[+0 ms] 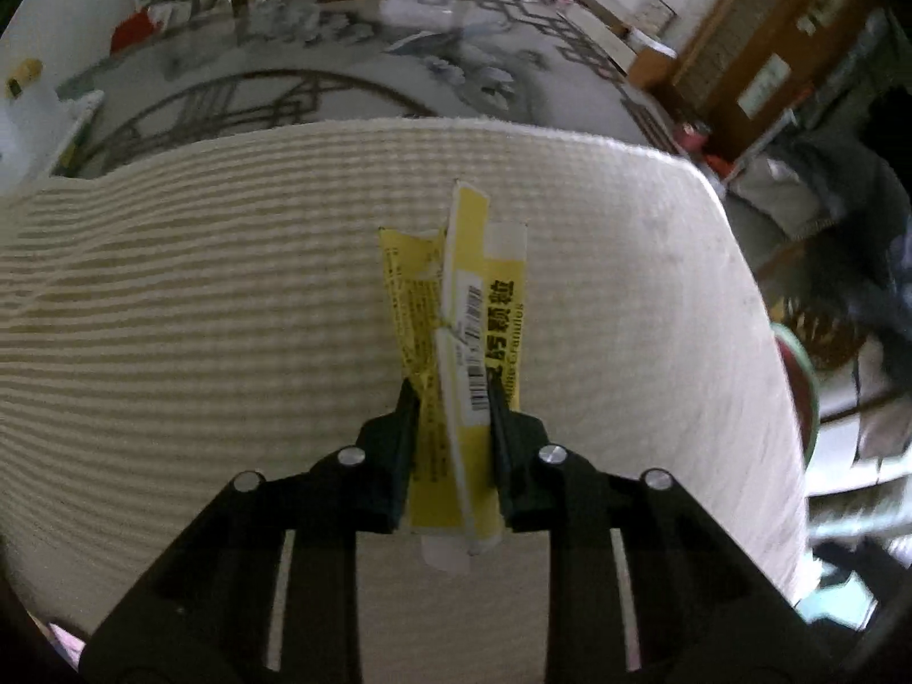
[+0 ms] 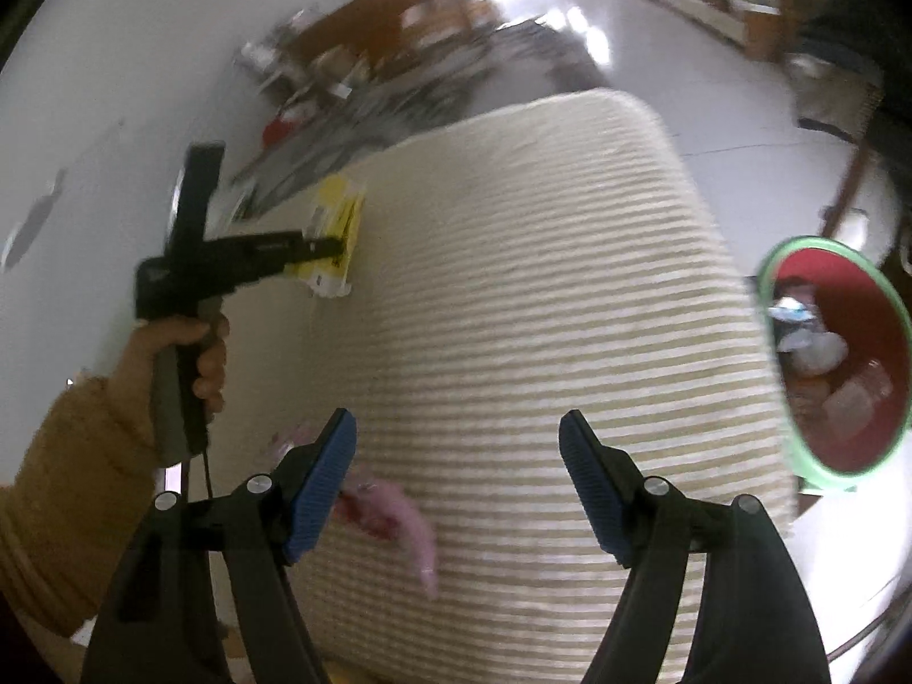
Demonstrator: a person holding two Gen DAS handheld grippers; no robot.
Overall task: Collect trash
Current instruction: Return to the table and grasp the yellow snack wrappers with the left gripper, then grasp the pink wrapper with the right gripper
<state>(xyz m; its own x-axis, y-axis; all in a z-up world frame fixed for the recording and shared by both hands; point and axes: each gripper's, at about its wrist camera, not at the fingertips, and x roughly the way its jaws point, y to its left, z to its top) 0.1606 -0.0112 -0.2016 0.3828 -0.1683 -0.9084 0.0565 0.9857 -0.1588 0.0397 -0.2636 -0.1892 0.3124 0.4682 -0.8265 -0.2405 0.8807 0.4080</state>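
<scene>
Left wrist: yellow sachets between closed left tongs.

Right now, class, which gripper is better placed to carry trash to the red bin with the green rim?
Left. The left gripper is shut on the yellow sachet wrappers; the right gripper is open and empty, though the red bin lies on its side.
</scene>
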